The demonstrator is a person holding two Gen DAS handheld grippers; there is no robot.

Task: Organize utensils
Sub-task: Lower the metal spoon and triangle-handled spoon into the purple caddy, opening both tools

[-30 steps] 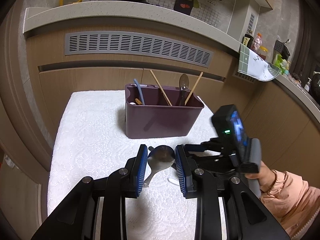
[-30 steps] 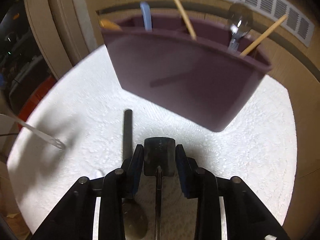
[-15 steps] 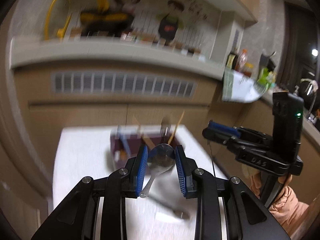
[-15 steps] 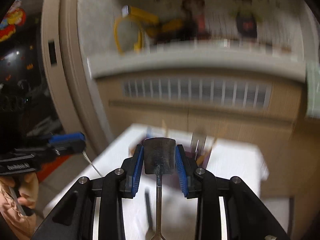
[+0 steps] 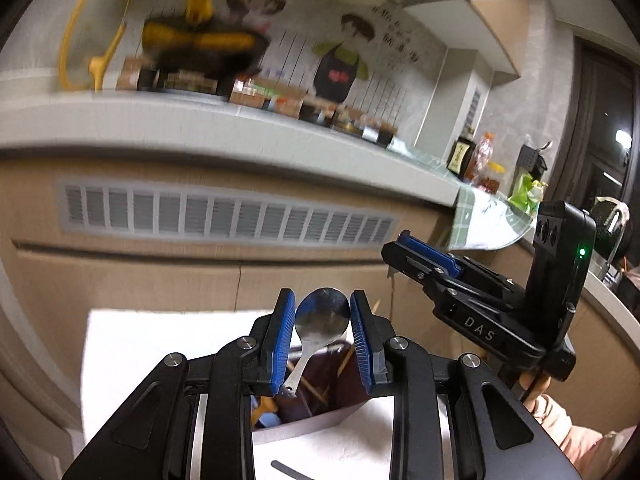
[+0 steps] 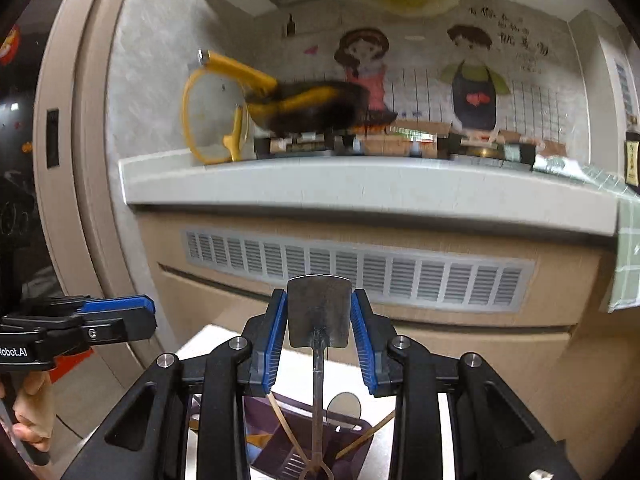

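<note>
- Both grippers have risen from the table since the earlier frames; the white cloth and holder now sit low in each view.
- Left gripper [image 5: 323,334]: pads pinch the bowl of a steel spoon [image 5: 320,320]; its handle hangs down over the holder [image 5: 316,404].
- Right gripper [image 6: 319,336]: pads pinch a flat metal blade, probably a small spatula [image 6: 319,312]; its thin shaft hangs toward the holder [image 6: 280,460].
- Holder: dark purple, compartmented, already containing chopsticks [image 6: 286,424], a spoon and other utensils.
- Step in hand, as judged: carrying both utensils for deposit.
- Next move: lower each handle-first into a free compartment, then spread the pads.
- Appearance: spoon bowl polished and reflective; blade dull grey, squared, slightly rounded on top.
</note>
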